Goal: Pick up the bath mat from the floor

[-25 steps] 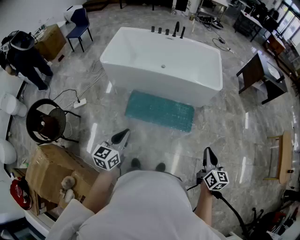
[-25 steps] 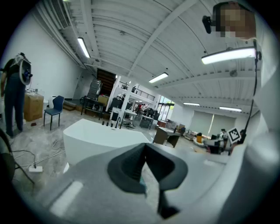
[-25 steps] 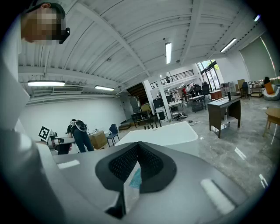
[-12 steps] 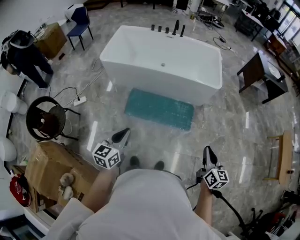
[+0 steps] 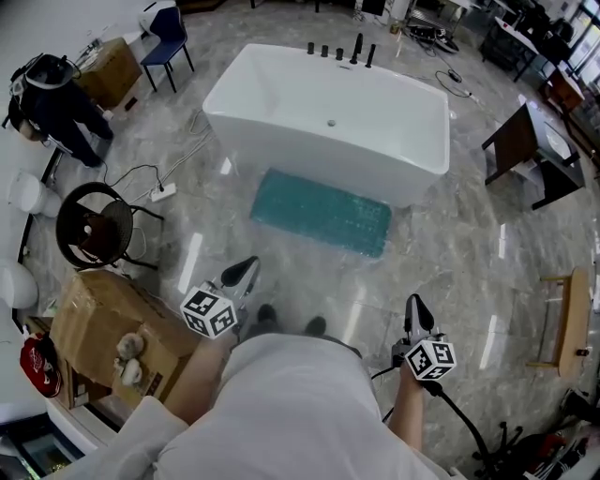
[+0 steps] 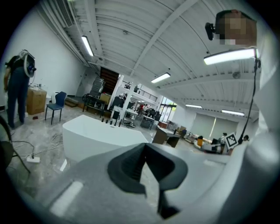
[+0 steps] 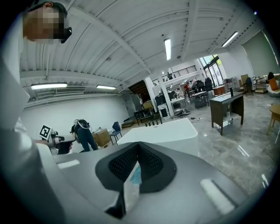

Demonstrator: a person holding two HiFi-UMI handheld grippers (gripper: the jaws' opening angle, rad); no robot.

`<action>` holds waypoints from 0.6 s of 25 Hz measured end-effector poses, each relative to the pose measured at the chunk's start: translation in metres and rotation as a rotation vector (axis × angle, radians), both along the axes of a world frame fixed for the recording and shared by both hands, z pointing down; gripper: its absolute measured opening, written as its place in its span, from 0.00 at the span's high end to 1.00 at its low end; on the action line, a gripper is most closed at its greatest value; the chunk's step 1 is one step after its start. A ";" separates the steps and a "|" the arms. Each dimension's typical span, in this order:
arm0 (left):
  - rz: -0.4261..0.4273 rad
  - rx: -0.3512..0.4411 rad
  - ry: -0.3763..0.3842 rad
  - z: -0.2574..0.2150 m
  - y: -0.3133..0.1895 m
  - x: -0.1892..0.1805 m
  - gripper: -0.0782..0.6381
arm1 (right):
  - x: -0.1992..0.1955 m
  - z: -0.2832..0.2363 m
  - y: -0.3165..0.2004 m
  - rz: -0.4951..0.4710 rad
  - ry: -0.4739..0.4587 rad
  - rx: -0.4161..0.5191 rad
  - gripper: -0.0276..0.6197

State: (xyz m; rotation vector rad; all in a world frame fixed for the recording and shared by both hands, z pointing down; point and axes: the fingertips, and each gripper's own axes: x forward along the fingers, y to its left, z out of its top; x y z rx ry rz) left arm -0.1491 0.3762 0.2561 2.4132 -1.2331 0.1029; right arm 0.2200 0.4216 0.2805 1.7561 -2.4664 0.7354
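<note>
The teal bath mat (image 5: 322, 211) is seen lying flat on the glossy marble floor (image 5: 450, 253), spread lengthwise along the near side of the white freestanding bathtub (image 5: 328, 117), with its far edge just beside the tub's base. No gripper is in contact with it. In the right gripper view a sliver of its teal surface is glimpsed through the slot behind the closed jaw tips. The left gripper (image 5: 246, 272) is held above the floor on the near side of the mat, well apart from it and angled toward its left end. Its jaws are pressed together, with nothing between them, as shown in the left gripper view. The right gripper (image 5: 417, 309) is held further right and nearer the person, likewise clear of the mat. Its jaws are drawn together on nothing. Black tap fittings (image 5: 342, 52) are lined up along the tub's far rim. To the left of the mat, a white power strip (image 5: 162, 192) with trailing cable is laid on the floor, beside a round black chair (image 5: 92, 232). A cardboard box (image 5: 108, 328) is placed nearer, by the left gripper. A person in dark clothing (image 5: 56, 103) is seen standing at the far left, near a blue chair (image 5: 172, 26). A dark desk (image 5: 525, 150) and a wooden stool (image 5: 562, 319) are set at the right.
</note>
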 end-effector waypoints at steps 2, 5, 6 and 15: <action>-0.018 -0.004 0.006 0.003 0.001 0.007 0.89 | 0.010 0.007 -0.001 -0.024 0.014 -0.003 0.95; -0.036 -0.013 0.004 0.009 0.003 0.019 0.89 | 0.023 0.015 -0.002 -0.054 0.036 -0.005 0.95; -0.038 -0.014 0.002 0.011 0.002 0.024 0.89 | 0.027 0.016 -0.002 -0.059 0.037 -0.004 0.95; -0.046 -0.021 -0.020 0.021 -0.020 0.048 0.89 | 0.047 0.024 -0.027 -0.083 0.018 -0.007 0.95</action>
